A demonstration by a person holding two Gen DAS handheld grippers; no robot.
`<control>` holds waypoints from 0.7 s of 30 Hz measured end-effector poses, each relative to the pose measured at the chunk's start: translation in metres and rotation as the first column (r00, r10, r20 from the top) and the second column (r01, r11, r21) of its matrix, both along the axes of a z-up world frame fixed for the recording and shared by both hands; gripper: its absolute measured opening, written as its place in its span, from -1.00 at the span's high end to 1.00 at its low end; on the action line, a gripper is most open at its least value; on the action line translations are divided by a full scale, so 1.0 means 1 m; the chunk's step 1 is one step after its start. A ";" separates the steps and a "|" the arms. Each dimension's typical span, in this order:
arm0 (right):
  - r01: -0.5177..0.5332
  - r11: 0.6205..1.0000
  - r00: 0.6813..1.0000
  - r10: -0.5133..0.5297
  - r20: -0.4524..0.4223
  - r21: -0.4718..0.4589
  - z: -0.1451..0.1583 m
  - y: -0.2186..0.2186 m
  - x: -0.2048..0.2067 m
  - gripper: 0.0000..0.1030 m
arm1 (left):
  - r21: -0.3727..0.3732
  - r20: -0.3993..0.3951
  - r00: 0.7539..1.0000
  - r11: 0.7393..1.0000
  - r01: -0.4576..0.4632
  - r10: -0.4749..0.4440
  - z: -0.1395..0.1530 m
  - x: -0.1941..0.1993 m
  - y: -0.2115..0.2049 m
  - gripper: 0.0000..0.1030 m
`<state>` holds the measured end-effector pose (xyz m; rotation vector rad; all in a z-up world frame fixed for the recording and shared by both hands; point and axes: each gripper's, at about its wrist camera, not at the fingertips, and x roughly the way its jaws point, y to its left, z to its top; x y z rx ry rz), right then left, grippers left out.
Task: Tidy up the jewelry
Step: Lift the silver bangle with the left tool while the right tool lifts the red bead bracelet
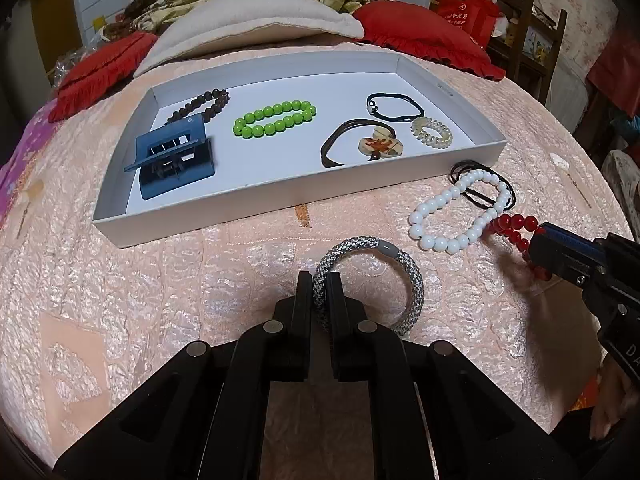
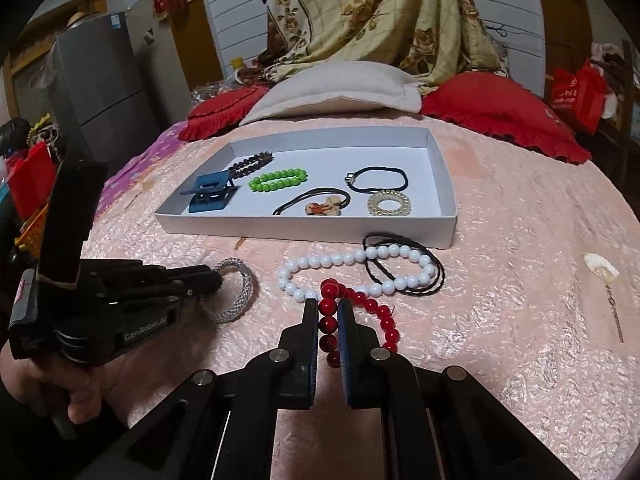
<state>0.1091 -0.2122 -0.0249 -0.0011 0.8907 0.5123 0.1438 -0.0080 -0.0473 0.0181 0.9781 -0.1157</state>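
Meanwhile the left gripper [image 1: 319, 285] pinches the grey woven bracelet [image 1: 370, 280] on the pink bedspread [image 1: 160, 280] while the right gripper [image 2: 329, 312] clamps the red bead bracelet [image 2: 362, 306] touching the white bead bracelet [image 2: 340, 264], both just before the white tray [image 1: 304, 184].

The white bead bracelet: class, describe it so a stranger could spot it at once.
Find the white tray on the pink bedspread. Just in front of its right corner lies the white bead bracelet, across a black cord. It alone has plain white beads; the touching red bead bracelet is in the right claw.
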 end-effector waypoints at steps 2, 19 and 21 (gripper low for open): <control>0.005 1.000 1.000 -0.005 0.004 0.004 0.001 -0.001 0.000 0.84 | 0.000 0.002 1.000 1.000 -0.001 0.001 0.000 0.000 0.000 0.89; -0.023 0.999 0.999 0.021 0.044 0.028 0.014 0.004 -0.003 0.84 | -0.011 0.050 0.997 0.999 -0.054 0.054 0.014 -0.006 0.014 0.89; -0.030 0.999 0.998 0.029 0.049 0.037 0.017 0.004 -0.003 0.84 | -0.006 0.058 0.996 0.998 -0.061 0.061 0.016 -0.008 0.015 0.89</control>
